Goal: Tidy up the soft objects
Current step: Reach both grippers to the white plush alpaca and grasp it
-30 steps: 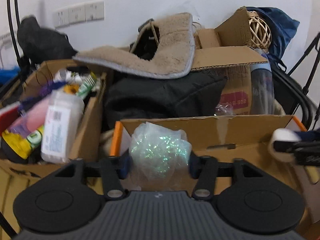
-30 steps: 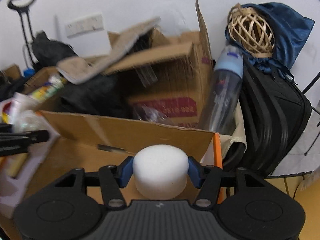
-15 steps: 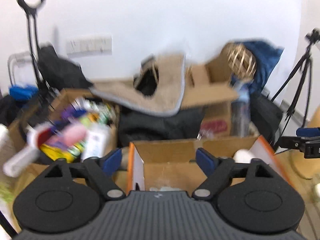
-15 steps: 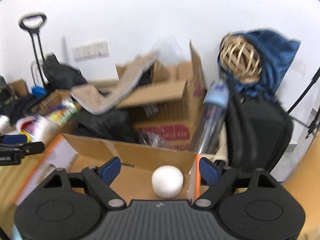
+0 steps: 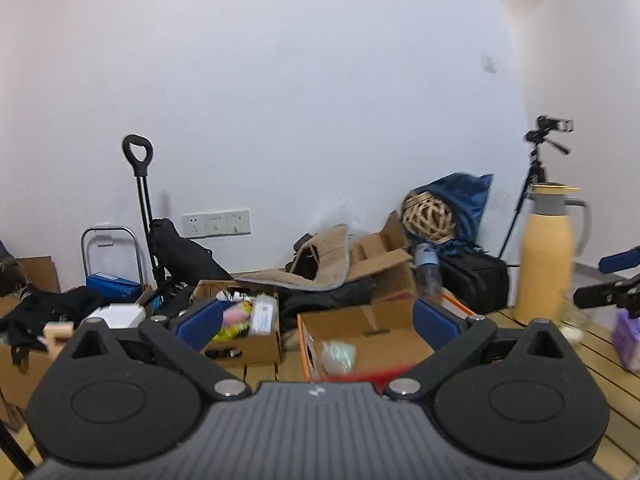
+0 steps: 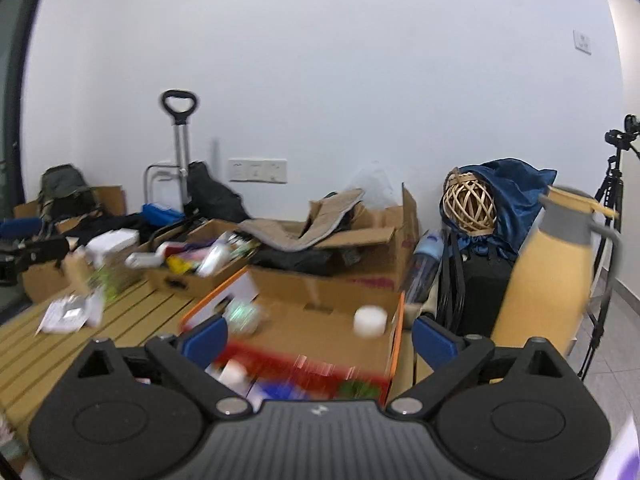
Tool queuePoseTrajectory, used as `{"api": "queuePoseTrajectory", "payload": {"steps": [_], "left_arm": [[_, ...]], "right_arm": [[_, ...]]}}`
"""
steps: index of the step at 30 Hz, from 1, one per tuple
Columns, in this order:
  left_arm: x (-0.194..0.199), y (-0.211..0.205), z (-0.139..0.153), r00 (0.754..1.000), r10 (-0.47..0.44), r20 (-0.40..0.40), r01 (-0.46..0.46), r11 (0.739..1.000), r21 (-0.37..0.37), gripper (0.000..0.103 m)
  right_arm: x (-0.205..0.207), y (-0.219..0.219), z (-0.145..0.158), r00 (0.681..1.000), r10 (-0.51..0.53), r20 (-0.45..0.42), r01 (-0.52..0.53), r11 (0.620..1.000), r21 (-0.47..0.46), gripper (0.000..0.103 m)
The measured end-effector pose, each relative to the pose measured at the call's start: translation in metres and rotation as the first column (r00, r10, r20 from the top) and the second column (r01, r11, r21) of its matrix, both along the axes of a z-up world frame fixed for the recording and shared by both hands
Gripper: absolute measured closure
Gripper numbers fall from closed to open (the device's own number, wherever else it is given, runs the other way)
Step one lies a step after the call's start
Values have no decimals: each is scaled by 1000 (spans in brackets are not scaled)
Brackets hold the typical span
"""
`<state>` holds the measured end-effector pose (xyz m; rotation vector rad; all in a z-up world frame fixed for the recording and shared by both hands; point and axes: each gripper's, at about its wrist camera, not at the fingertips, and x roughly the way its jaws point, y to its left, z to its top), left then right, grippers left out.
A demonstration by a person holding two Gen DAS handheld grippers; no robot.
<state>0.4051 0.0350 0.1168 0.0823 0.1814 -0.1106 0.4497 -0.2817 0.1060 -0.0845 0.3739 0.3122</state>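
Left gripper (image 5: 316,320): jaws opening, spread wide, nothing between them.
Right gripper (image 6: 320,334): jaws opening, likewise spread wide and bare.

Landmark: orange-edged cardboard box (image 6: 396,344), open-topped, on the slatted wooden table (image 6: 60,344), directly ahead of both grippers.

Glittery plastic pouch (image 5: 339,354): inside the box, at its left end; also visible from the right wrist (image 6: 240,314), blurred.
White foam puck (image 6: 370,321): inside the box, at its right end, against the orange wall.
Red and mixed-colour contents at the box's near side: too blurred to identify.
Yellow thermos jug (image 6: 548,276): right of the box, upright.
Tray of bottles and packets (image 5: 248,332): left of the box.
Loose packets (image 6: 70,312): on the table, further left of the box.

Step in hand, by judgement: two soft items deposited in the box, both grippers free and clear of it.
Next move calls for: choosing another soft item outside the box, approaching with jaws wide, closing gently so it does not squash or slip.
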Motion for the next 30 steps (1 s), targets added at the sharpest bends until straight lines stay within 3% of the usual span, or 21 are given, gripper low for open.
{"api": "queuePoseTrajectory", "payload": {"steps": [3, 6, 9, 12, 16, 23, 25, 27, 30], "left_arm": [[-58, 1, -27, 1000, -2, -8, 2, 999, -37, 0], [-108, 2, -51, 1000, 4, -15, -6, 997, -83, 0], [-146, 0, -72, 999, -12, -51, 5, 990, -140, 0], [-163, -2, -82, 996, -52, -74, 43, 991, -127, 0], [-165, -2, -83, 997, -46, -54, 38, 989, -142, 0], [-133, -16, -99, 995, -61, -84, 52, 992, -115, 1], [-113, -24, -108, 990, -74, -117, 62, 992, -108, 6], [-90, -33, -117, 985, -81, -152, 68, 993, -93, 24], [-49, -42, -128, 970, -114, -213, 92, 990, -111, 34]], "right_arm": [[-66, 9, -29, 998, 14, 56, -14, 1000, 10, 4], [-125, 17, -61, 992, -31, 124, 20, 996, 88, 4], [-170, 27, -88, 992, -40, 118, 23, 989, 144, 4], [-189, 33, -102, 996, -29, 79, 19, 992, 125, 4], [-196, 36, -105, 998, -17, 62, 11, 996, 92, 5], [-168, 34, -123, 1000, -25, -6, 26, 991, 133, 12], [-150, 36, -131, 999, -20, -33, 24, 991, 135, 15], [-127, 37, -137, 998, -18, -59, 26, 989, 146, 17], [-91, 37, -144, 996, -6, -91, 22, 984, 175, 29]]}}
